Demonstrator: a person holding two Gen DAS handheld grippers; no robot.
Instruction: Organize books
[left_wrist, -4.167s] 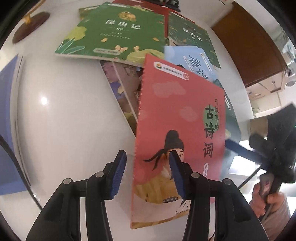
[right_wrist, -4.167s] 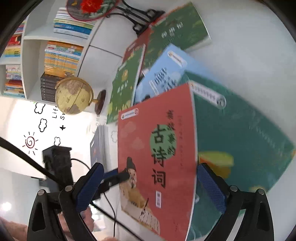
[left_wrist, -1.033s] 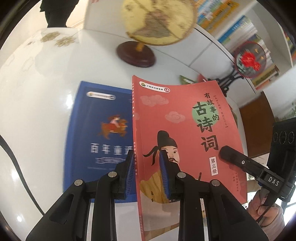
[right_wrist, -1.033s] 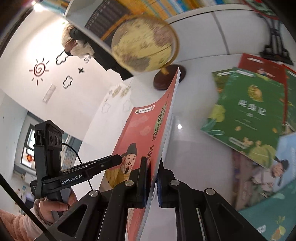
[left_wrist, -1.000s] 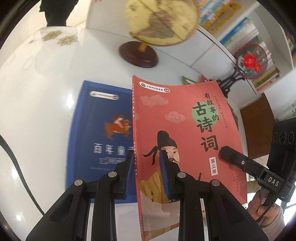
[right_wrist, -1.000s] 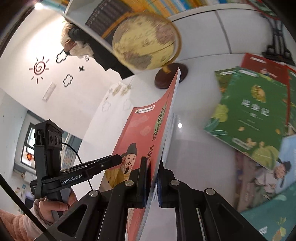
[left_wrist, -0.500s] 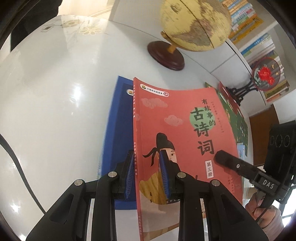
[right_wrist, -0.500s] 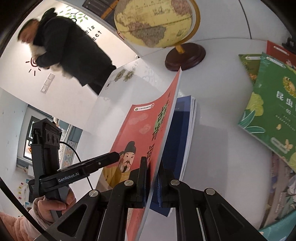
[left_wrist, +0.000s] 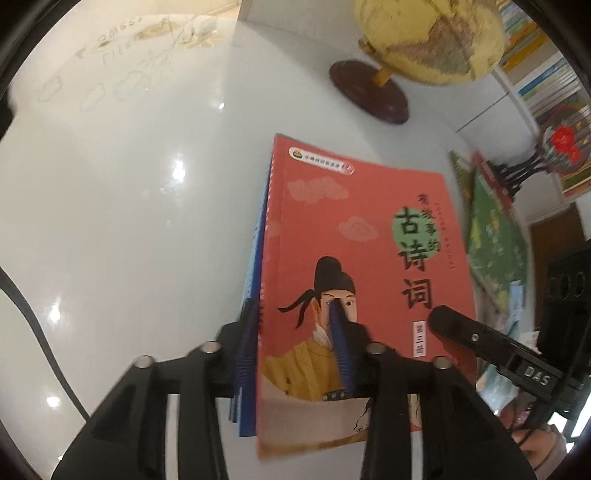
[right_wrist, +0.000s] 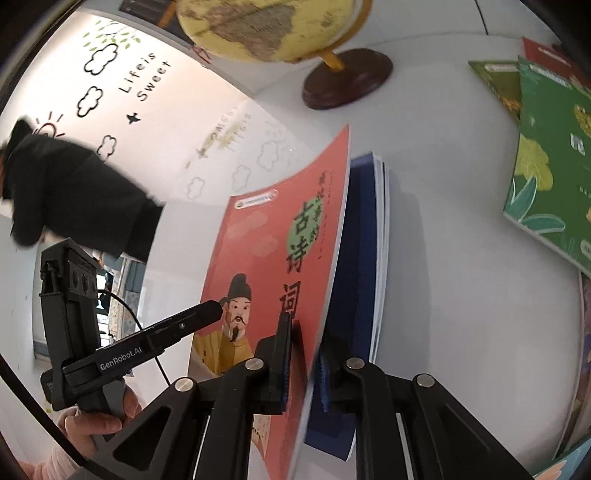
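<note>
While the red book (left_wrist: 354, 258) is covering nearly all of the blue book (right_wrist: 364, 258) beneath it, only the blue spine edge and page block are showing along its sides. Both are lying out on the white desk (left_wrist: 129, 203), short of the globe (left_wrist: 428, 37) standing toward the far edge. Green books (right_wrist: 546, 155) at the right side of the desk are being cut off by the frame and blurring in the left wrist view, so their titles are hard to read. A person in dark clothing (right_wrist: 74, 199) is smearing across the background.

The left tool (left_wrist: 291, 343) is opening, its pads straddling the spine side of the stack; its left pad is hidden behind the blue book, so contact there cannot be told. The right tool (right_wrist: 304, 365) is also opening, with the red cover's edge between its pads and a gap showing at the right pad.
</note>
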